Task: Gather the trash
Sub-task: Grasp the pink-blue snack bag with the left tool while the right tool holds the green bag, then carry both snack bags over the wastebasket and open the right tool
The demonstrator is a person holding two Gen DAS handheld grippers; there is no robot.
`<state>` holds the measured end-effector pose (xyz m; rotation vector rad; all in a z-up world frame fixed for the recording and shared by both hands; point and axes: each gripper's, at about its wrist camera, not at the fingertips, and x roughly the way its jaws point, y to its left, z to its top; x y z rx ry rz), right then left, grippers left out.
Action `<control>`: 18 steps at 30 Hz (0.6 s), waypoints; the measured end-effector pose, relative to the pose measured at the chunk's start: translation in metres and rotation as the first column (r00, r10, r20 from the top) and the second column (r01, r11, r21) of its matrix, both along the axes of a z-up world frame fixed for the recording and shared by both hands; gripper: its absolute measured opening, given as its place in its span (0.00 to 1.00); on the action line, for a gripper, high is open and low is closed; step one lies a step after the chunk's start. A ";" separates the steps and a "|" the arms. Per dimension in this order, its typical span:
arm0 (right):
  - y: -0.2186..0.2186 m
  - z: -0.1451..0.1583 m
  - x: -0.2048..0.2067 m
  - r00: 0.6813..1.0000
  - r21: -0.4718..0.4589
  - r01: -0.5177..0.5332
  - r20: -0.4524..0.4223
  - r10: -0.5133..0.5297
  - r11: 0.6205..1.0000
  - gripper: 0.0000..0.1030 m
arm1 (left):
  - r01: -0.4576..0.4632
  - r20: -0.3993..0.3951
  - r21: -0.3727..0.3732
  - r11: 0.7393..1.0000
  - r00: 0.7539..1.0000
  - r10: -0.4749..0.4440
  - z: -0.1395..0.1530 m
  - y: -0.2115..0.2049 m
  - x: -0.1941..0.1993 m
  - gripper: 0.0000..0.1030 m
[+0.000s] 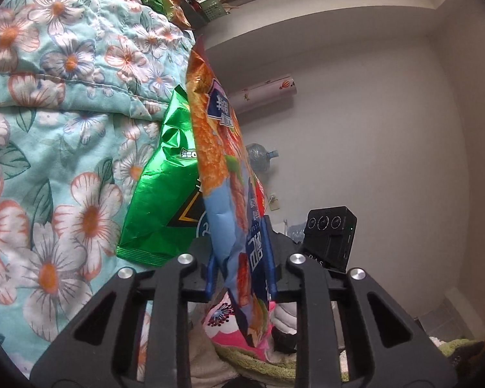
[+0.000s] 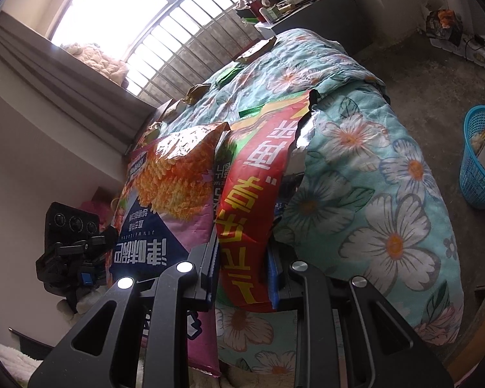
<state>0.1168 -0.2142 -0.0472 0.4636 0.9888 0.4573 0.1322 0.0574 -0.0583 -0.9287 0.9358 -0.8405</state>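
Wrappers pinched in both claws, basket well apart

My left claw (image 1: pixel 242 278) pinches the orange-and-blue foil snack bag (image 1: pixel 223 161), centre frame. My right claw (image 2: pixel 242 274) pinches the red-and-green foil wrapper (image 2: pixel 252 200). The blue plastic mesh basket (image 2: pixel 481 161) sits at right edge. Slick foil may slip out in transit.

A floral quilt (image 2: pixel 371 194) covers the bed. A barred window (image 2: pixel 165 32) stands behind it. 1 water jug (image 1: pixel 262 158) stands at the wall.
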 end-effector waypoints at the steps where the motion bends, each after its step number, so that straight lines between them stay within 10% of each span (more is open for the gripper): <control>1: 0.000 0.001 0.000 1.000 0.003 0.004 0.000 -0.004 1.000 0.23 | -0.009 0.006 0.003 1.000 1.000 0.009 0.002 0.002 0.000 0.09; 18: -0.050 0.034 -0.021 0.982 0.093 0.118 0.139 -0.130 0.989 0.22 | -0.086 0.230 0.100 0.991 0.971 0.061 0.078 0.024 -0.008 0.02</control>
